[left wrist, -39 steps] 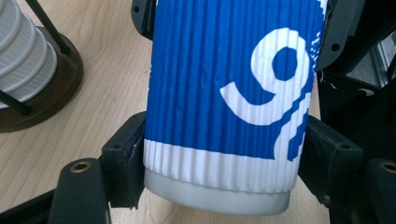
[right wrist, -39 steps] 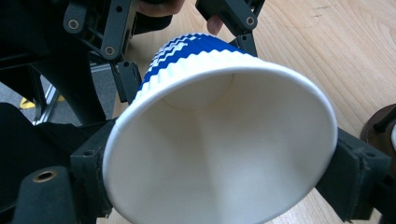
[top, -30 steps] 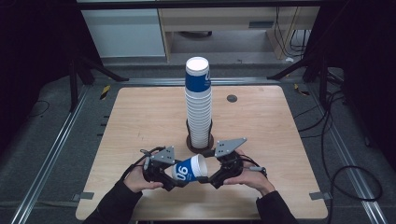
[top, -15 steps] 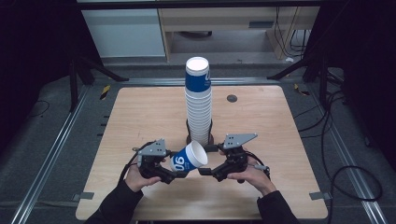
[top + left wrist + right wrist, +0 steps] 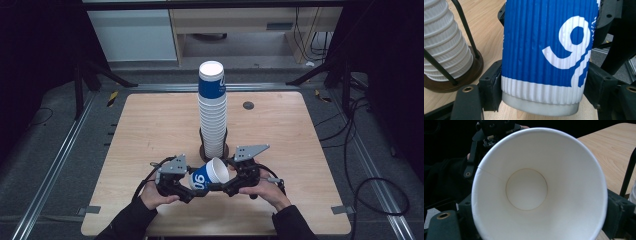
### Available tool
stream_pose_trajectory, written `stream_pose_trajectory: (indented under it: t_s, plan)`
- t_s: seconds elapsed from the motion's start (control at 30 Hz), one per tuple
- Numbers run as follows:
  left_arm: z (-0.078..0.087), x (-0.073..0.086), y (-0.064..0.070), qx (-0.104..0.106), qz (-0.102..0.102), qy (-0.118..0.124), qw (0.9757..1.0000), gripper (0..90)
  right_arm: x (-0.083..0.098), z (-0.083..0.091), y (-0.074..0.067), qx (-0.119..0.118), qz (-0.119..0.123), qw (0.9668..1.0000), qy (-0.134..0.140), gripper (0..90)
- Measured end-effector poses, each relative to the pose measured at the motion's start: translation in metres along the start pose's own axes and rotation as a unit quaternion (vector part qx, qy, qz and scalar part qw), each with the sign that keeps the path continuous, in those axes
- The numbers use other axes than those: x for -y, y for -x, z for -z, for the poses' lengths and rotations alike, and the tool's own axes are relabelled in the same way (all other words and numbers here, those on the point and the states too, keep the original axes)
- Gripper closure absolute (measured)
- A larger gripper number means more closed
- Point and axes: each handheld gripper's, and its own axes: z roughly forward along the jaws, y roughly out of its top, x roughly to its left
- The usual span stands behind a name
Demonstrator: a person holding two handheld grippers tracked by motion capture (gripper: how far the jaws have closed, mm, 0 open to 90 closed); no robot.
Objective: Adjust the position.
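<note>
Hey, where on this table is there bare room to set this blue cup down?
Bare wood lies on the table left of the cup stack, and right of it, past the small dark spot. It is crowded at the near middle, where the left gripper and right gripper flank the blue cup beside the stack's base.

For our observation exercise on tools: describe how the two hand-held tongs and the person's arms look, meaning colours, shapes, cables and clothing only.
Both tongs, the left tongs and the right tongs, are black, blocky devices with bolted jaws. Each carries a grey three-cornered plate dotted with small holes on top. A thin black cable loops from the left one. The person wears dark long sleeves.
</note>
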Motion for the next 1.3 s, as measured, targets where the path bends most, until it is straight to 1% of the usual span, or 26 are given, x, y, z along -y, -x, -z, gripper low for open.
stream_pose_trajectory:
  t_s: [0.1,0.3,0.33,0.37,0.4,0.5,0.53,0.57,0.6,0.63,0.67,0.7,0.73,0.77,0.8,0.83,0.87,0.9,0.93,1.0,1.1,1.17,1.2,1.23,1.27,1.3]
  plan:
    - [0.001,0.000,0.000,0.000,-0.002,0.001,1.0000,26.5,0.000,0.000,0.000,-0.005,-0.005,1.0000,0.002,14.4]
    - [0.003,-0.001,0.000,0.002,-0.002,0.007,1.0000,25.0,-0.002,0.004,-0.002,-0.005,0.010,0.9999,0.006,16.6]
    - [0.003,-0.001,-0.001,0.003,0.000,-0.001,1.0000,22.9,-0.003,0.005,-0.003,-0.002,0.017,0.9998,0.006,16.6]
    - [0.003,-0.001,-0.001,0.003,0.000,-0.001,1.0000,21.0,-0.003,0.005,-0.003,-0.002,0.017,0.9998,0.006,16.6]
    - [0.003,0.000,-0.003,0.010,0.004,-0.012,0.9999,20.1,-0.004,0.009,-0.002,0.003,0.021,0.9998,0.004,16.6]
    - [0.003,0.001,-0.004,0.010,0.007,-0.019,0.9997,17.7,-0.005,0.011,-0.003,0.009,0.025,0.9997,0.000,16.6]
    - [0.002,0.001,-0.006,0.015,0.009,-0.034,0.9993,16.3,-0.006,0.012,-0.004,0.020,0.039,0.9989,-0.016,16.5]
    - [0.002,0.001,-0.006,0.015,0.009,-0.034,0.9993,16.1,-0.006,0.012,-0.004,0.020,0.039,0.9989,-0.016,16.5]
    - [0.001,0.002,-0.007,0.018,0.011,-0.042,0.9989,15.8,-0.006,0.010,-0.006,0.032,0.058,0.9969,-0.042,16.4]
    - [0.000,0.002,-0.007,0.020,0.010,-0.053,0.9984,15.8,-0.006,0.010,-0.006,0.032,0.058,0.9969,-0.042,16.4]
    - [-0.003,0.003,-0.007,0.018,0.011,-0.059,0.9980,15.5,-0.005,0.006,-0.008,0.031,0.066,0.9957,-0.058,16.3]
    - [-0.003,0.003,-0.007,0.018,0.011,-0.059,0.9980,15.8,-0.005,0.006,-0.008,0.031,0.066,0.9957,-0.058,16.3]
    - [-0.006,0.004,-0.006,0.025,0.008,-0.072,0.9970,15.9,-0.003,0.001,-0.010,0.027,0.072,0.9944,-0.073,16.2]
    - [-0.006,0.004,-0.006,0.025,0.008,-0.072,0.9970,16.4,-0.003,0.001,-0.010,0.027,0.072,0.9944,-0.073,16.2]
    - [-0.010,0.005,-0.005,0.029,0.001,-0.089,0.9956,17.4,-0.001,-0.003,-0.011,0.021,0.075,0.9935,-0.082,16.1]
    - [-0.010,0.005,-0.005,0.029,0.001,-0.089,0.9956,18.8,-0.001,-0.003,-0.011,0.021,0.075,0.9935,-0.082,16.1]
    - [-0.012,0.005,-0.004,0.037,-0.003,-0.099,0.9944,19.3,0.000,-0.008,-0.013,0.012,0.080,0.9924,-0.093,16.1]
    - [-0.012,0.005,-0.004,0.037,-0.003,-0.099,0.9944,20.1,0.000,-0.008,-0.013,0.012,0.080,0.9924,-0.093,16.1]
    - [-0.015,0.006,-0.002,0.045,-0.007,-0.109,0.9930,22.4,0.001,-0.011,-0.014,0.007,0.084,0.9915,-0.099,16.1]
    - [-0.016,0.006,-0.001,0.048,-0.008,-0.111,0.9926,26.5,0.002,-0.013,-0.015,0.006,0.087,0.9906,-0.105,16.0]
    - [-0.016,0.006,-0.001,0.047,-0.009,-0.113,0.9924,27.1,0.002,-0.013,-0.014,0.005,0.085,0.9907,-0.106,15.7]
    - [-0.015,0.006,-0.002,0.043,-0.008,-0.110,0.9929,27.2,0.002,-0.013,-0.014,0.009,0.087,0.9907,-0.104,14.6]
    - [-0.014,0.006,-0.004,0.040,-0.005,-0.103,0.9938,27.3,0.002,-0.013,-0.012,0.016,0.082,0.9919,-0.095,12.7]
    - [-0.014,0.006,-0.004,0.040,-0.005,-0.103,0.9938,27.4,0.002,-0.013,-0.012,0.016,0.082,0.9919,-0.095,12.7]
    - [-0.012,0.007,-0.005,0.033,0.003,-0.095,0.9949,27.4,0.001,-0.012,-0.011,0.022,0.078,0.9930,-0.086,8.4]
    - [-0.012,0.007,-0.005,0.033,0.003,-0.095,0.9949,27.4,0.001,-0.012,-0.011,0.022,0.078,0.9930,-0.086,8.4]
